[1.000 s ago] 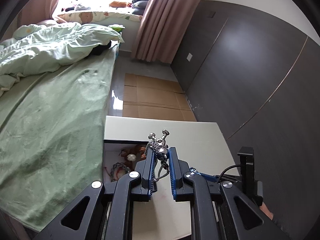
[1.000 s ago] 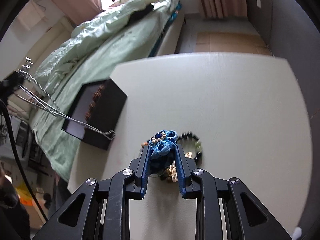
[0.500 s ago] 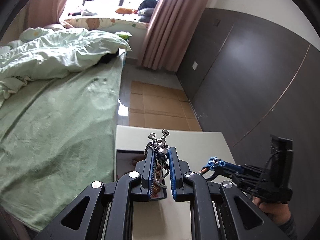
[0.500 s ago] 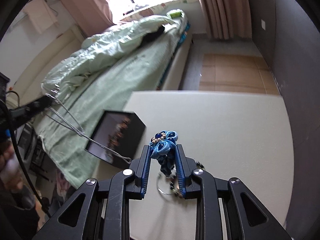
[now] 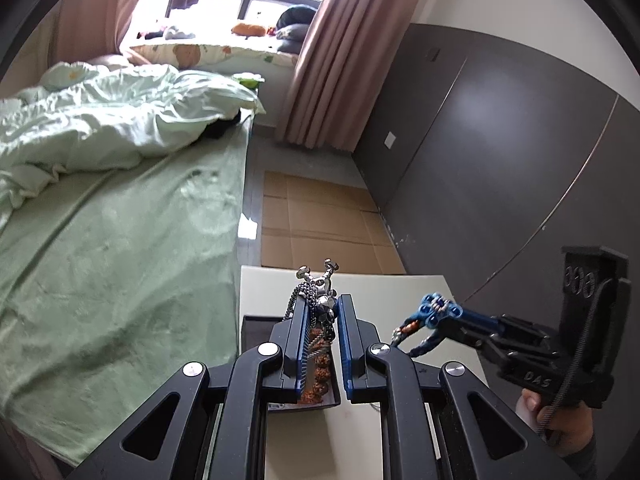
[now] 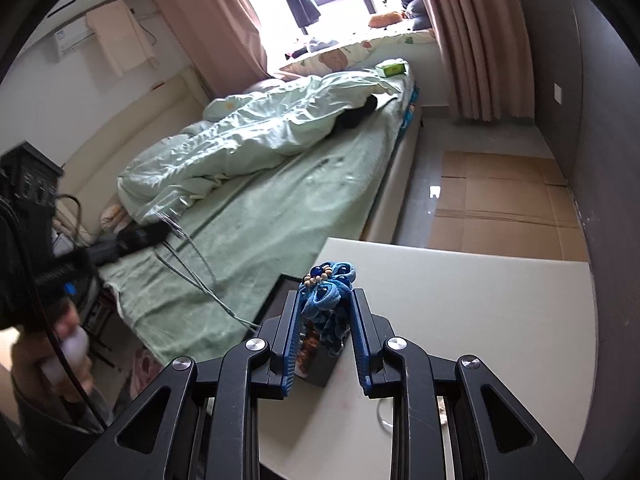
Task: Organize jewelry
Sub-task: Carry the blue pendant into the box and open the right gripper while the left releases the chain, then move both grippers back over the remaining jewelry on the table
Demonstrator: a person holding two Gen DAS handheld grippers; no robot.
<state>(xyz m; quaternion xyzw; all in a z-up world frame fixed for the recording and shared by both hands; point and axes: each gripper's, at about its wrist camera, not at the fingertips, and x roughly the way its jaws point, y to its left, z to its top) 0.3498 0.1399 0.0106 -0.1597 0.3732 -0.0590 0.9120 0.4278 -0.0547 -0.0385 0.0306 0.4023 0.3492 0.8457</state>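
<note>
Right gripper [image 6: 325, 308] risen off the white table [image 6: 500, 300], clamping a blue fabric-flower beaded bracelet [image 6: 326, 290], left gripper [image 5: 320, 314] pinching a silver chain necklace [image 5: 316, 292] over the black jewelry box [image 6: 290, 292].

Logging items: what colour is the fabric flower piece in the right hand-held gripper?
Blue, with small beige beads; the fabric flower piece shows best in the right wrist view.

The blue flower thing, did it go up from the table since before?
Yes. The blue flower piece, pinched in the right gripper, has gone up: the white table that filled the right wrist view now looks smaller, farther below.
</note>
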